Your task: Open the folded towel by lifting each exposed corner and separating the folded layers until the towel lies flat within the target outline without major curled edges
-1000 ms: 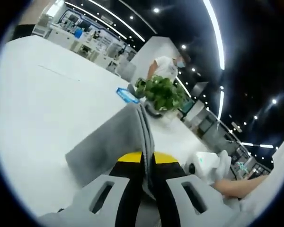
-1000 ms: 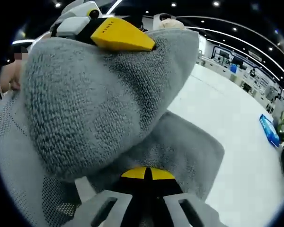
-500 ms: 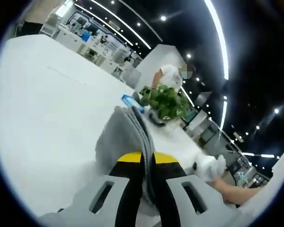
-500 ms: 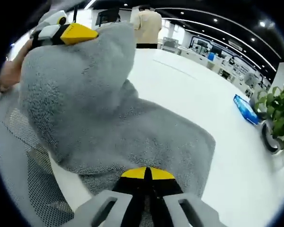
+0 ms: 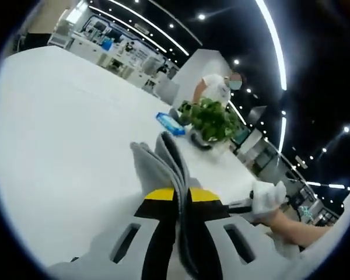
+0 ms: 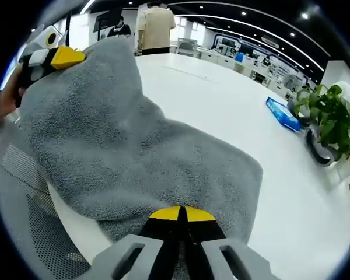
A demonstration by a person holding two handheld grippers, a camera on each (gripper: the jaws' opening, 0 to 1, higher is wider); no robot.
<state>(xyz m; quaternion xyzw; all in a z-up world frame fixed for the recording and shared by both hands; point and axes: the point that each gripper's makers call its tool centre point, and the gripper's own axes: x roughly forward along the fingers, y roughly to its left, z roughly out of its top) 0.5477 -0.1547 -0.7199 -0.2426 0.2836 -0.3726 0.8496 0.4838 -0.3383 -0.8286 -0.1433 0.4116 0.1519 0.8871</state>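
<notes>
The white table [image 6: 233,111] carries everything. One grey towel [image 6: 134,169] lies partly on it and partly lifted off its near edge, over a mesh chair seat [image 6: 23,181] below. No target outline can be made out on the table surface.

Right gripper [image 6: 181,217]: jaws pressed together on the near edge of the towel, cloth bunched just beyond the yellow tips. Left gripper [image 5: 181,201]: jaws likewise closed, with a folded corner of the towel standing up between them in several layers. In the right gripper view the left gripper [image 6: 46,58] appears at the upper left, holding that corner raised above the table so the cloth drapes down from it.

Risks, as judged from here:
- Both grips sit near the table's edge; if either lets go early, the hanging cloth could slide off onto the chair.
- The left gripper pinches more than one layer. Pulling outward this way would drag the fold along rather than open it.
- The raised corner, laid down slack, would likely curl or double under.

Count: one towel, two grippers, one table, one potted plant [image 5: 210,119], one blue packet [image 5: 170,123] just beside the plant, one chair seat. One person [image 6: 154,26] stands at the table's far side; another stands behind the plant in the left gripper view.
</notes>
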